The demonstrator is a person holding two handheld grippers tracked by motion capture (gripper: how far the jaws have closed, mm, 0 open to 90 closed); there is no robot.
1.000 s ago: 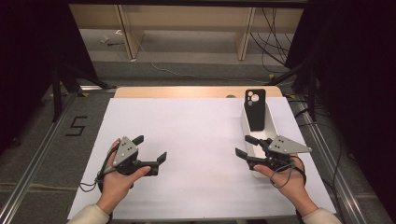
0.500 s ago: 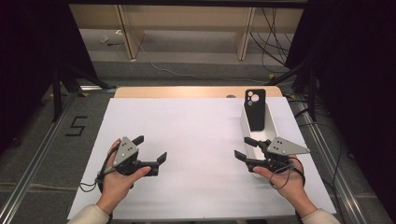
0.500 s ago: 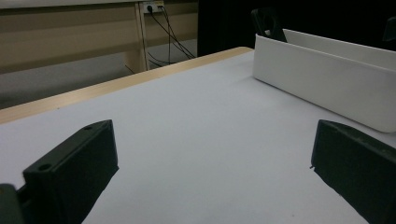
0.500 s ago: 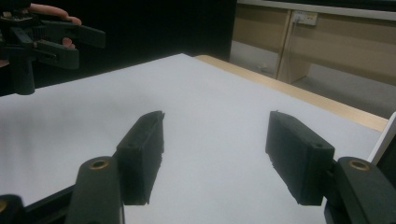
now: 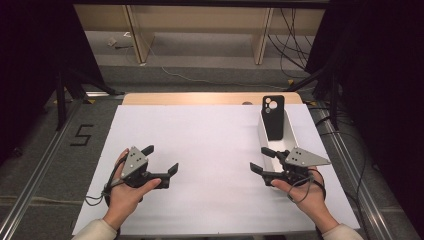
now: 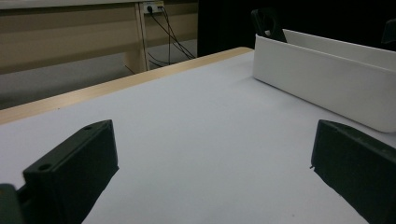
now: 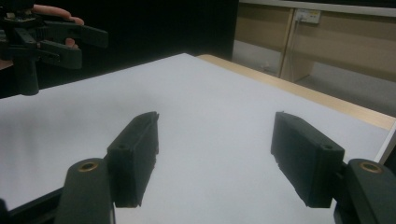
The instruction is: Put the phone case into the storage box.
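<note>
While both hands rest low on the white-covered table [image 5: 210, 145], the left black tongs [image 5: 162, 159] stand apart with nothing between them, and the right black tongs [image 5: 262, 160] have just been opening, also empty. Just beyond the right tongs sits a long white plastic bin [image 5: 295, 137] with a black phone case [image 5: 273, 117] leaning upright inside. Farther left, on the grey floor, a black "5" [image 5: 82, 135] is marked.

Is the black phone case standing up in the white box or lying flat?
Standing up. The black phone case leans on end inside the white box, its camera hole poking above the rim.
</note>
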